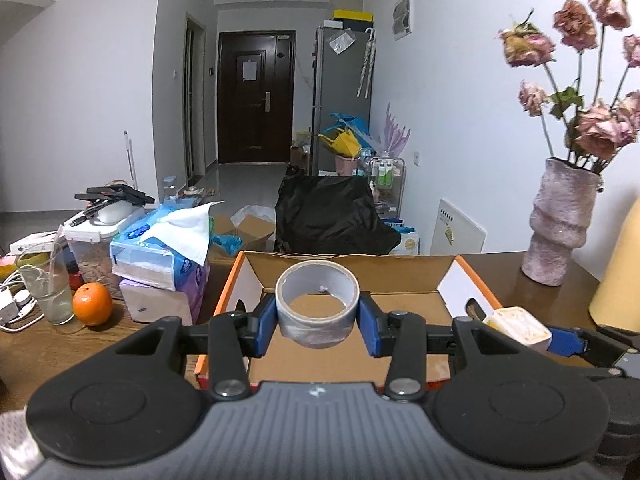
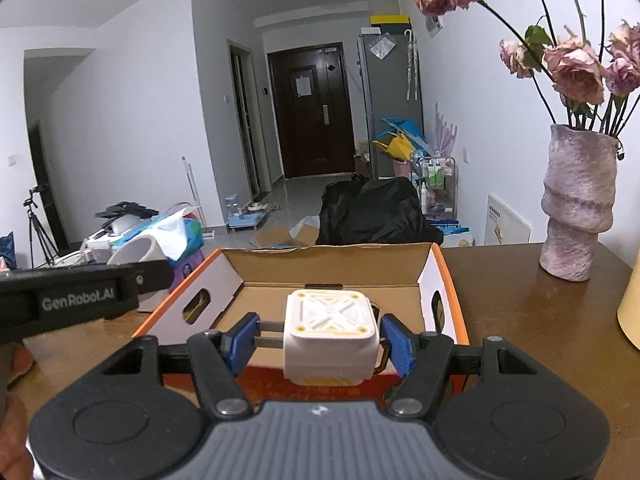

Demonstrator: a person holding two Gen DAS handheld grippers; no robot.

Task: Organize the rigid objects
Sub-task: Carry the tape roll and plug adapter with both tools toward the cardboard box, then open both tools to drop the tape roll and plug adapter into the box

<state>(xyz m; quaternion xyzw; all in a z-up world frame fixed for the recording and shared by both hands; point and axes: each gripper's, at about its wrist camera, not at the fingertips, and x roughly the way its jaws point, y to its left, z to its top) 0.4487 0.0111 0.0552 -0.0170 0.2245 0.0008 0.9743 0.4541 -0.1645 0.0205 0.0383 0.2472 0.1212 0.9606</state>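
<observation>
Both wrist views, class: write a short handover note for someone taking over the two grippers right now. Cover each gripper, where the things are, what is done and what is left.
Left gripper: shut on the tape roll, held above the box.
Right gripper: shut on the white cube, a boxy gadget with yellow trim, held over the box's near edge.
Box: open cardboard, orange rim, on the wooden table; its visible floor is bare.
Done: both things picked up and brought to the box.
Left: probably lower each into the box and let go.
Nearby: vase on the right, orange and glass on the left.
</observation>
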